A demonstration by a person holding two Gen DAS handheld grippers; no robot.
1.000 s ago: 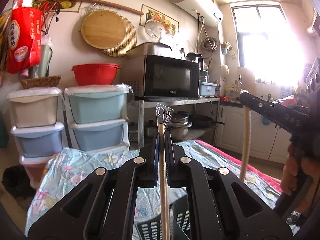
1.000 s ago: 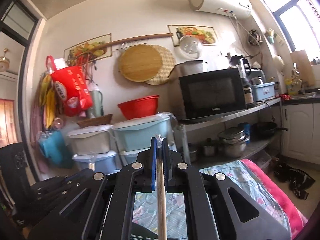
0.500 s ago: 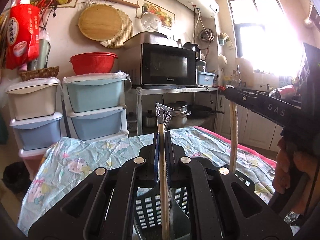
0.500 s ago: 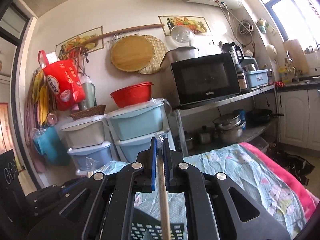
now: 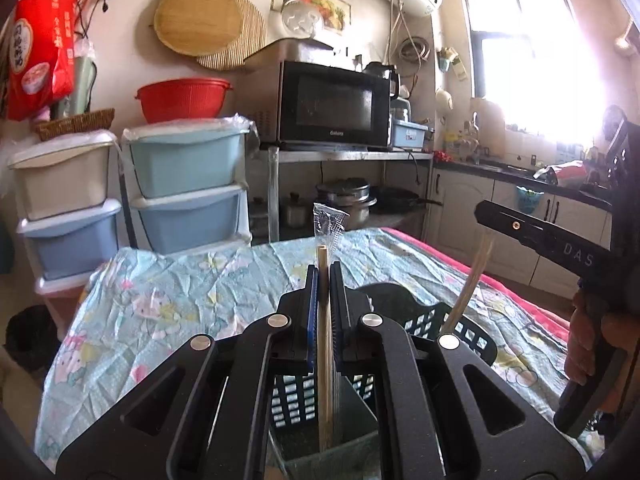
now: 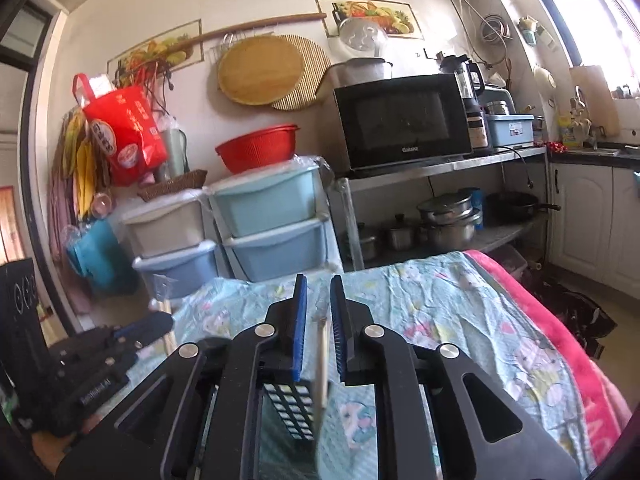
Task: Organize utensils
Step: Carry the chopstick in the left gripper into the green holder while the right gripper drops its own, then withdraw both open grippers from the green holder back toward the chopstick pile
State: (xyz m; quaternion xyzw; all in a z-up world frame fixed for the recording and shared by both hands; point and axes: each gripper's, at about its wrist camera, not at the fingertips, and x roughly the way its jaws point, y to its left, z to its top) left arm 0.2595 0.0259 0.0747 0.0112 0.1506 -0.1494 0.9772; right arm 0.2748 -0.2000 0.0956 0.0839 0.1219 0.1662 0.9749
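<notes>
My left gripper is shut on a pair of wooden chopsticks in a clear plastic sleeve, held upright with the lower end inside a black perforated utensil basket on the table. My right gripper has its jaws parted; a second pair of wrapped chopsticks stands loose between them, leaning over the basket. In the left wrist view that pair tilts below the right gripper. The left gripper shows at lower left in the right wrist view.
The table has a light blue patterned cloth with a pink edge. Behind it stand stacked plastic drawers, a metal shelf with a microwave and pots, and white cabinets at right.
Both grippers have come down toward the basket. The right gripper's jaws have opened and its chopsticks have slipped lower and tilted. The left gripper stays shut on its chopsticks.
</notes>
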